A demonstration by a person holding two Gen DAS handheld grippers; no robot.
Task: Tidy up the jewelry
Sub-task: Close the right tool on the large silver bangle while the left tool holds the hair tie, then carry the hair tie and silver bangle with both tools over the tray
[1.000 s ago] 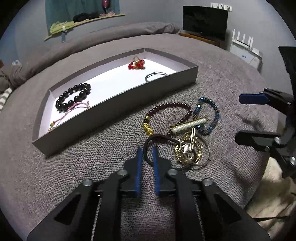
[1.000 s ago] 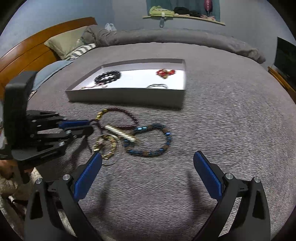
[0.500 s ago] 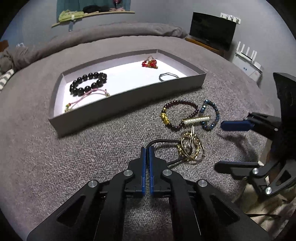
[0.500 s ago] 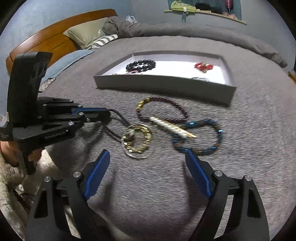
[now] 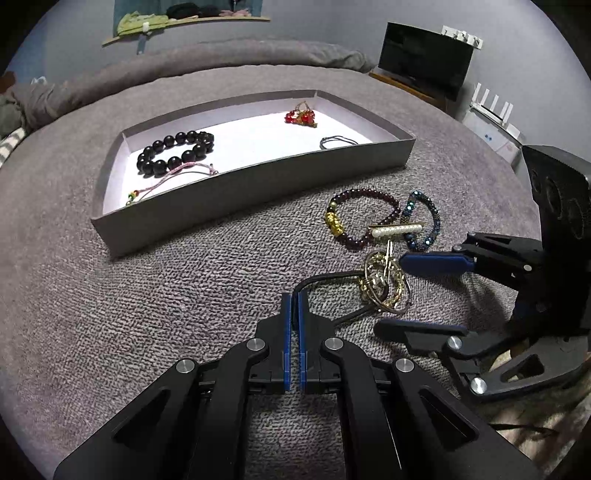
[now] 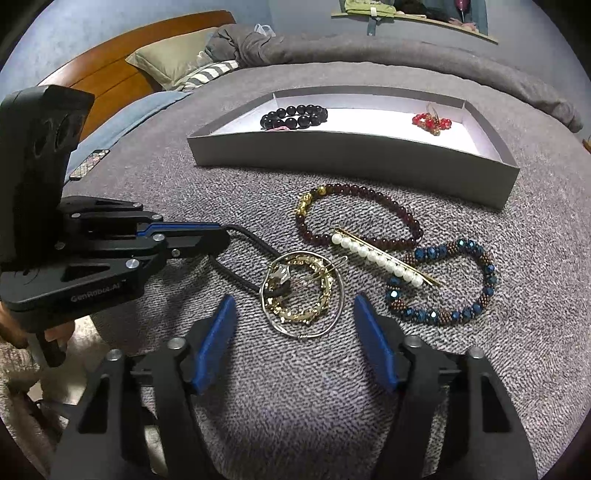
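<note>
Left tongs (image 5: 294, 301) pinch the black cord (image 5: 325, 277) of a gold ring cluster (image 6: 301, 291) on the bed (image 6: 303, 406). Right tongs (image 6: 295, 341) gape wide around that cluster, near the tray (image 6: 351, 157).

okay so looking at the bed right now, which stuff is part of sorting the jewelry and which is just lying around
Part of the job:
- grey tray, already holding the black bead bracelet
- black cord, pinched by the left gripper
- gold rings
- pearl hair clip
- dark red bracelet
- blue bead bracelet

Just lying about:
- pillows
- TV
- wall shelf
</note>
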